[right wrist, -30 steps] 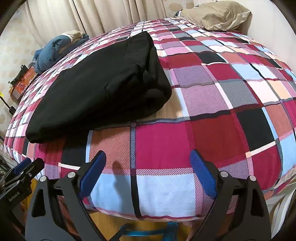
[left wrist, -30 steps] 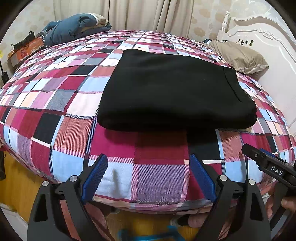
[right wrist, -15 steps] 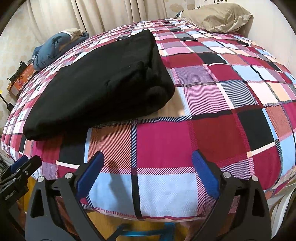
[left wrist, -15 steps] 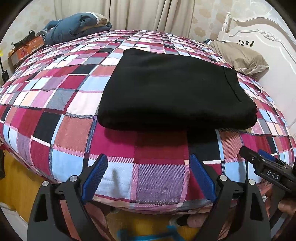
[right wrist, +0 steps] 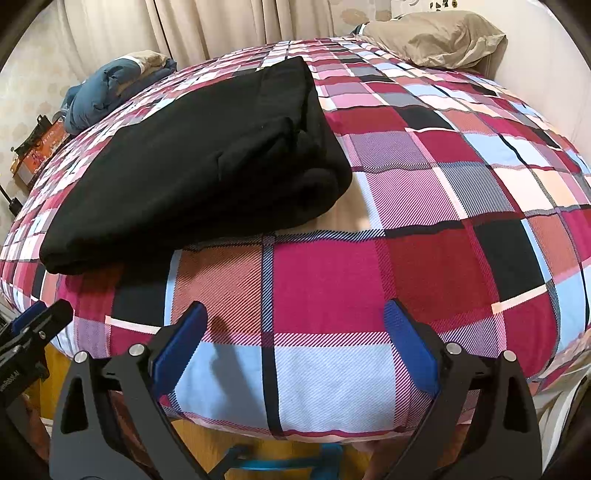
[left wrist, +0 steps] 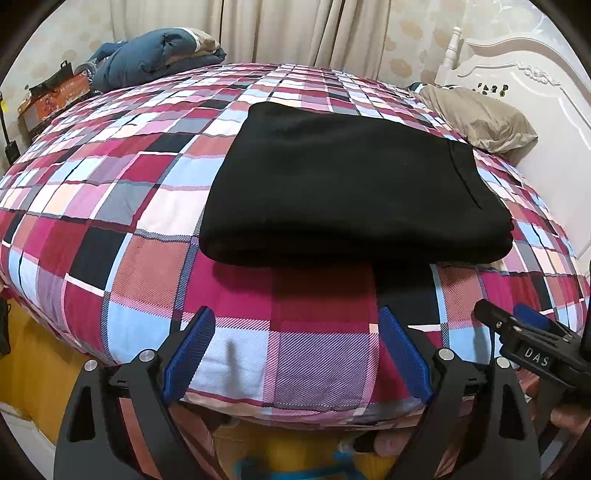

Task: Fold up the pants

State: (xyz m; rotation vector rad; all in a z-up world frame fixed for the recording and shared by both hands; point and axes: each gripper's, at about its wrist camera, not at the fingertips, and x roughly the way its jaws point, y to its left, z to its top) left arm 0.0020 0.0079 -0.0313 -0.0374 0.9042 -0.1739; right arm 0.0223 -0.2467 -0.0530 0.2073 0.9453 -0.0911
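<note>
The black pants [left wrist: 351,184] lie folded in a flat rectangle on the plaid bed cover [left wrist: 110,206]; they also show in the right wrist view [right wrist: 207,162]. My left gripper [left wrist: 297,347] is open and empty, held back at the bed's near edge, short of the pants. My right gripper [right wrist: 295,339] is open and empty, near the bed edge, to the right of the pants. The right gripper shows at the right edge of the left wrist view [left wrist: 532,343]. The left gripper shows at the left edge of the right wrist view [right wrist: 29,332].
A beige pillow [left wrist: 480,122] lies by the white headboard [left wrist: 524,85]. A blue folded blanket [left wrist: 155,59] sits at the far left of the bed. An orange box [left wrist: 55,96] stands beside the bed. Curtains [left wrist: 295,29] hang behind.
Both grippers drew back slightly from the bed, staying open. The pants have not moved.
</note>
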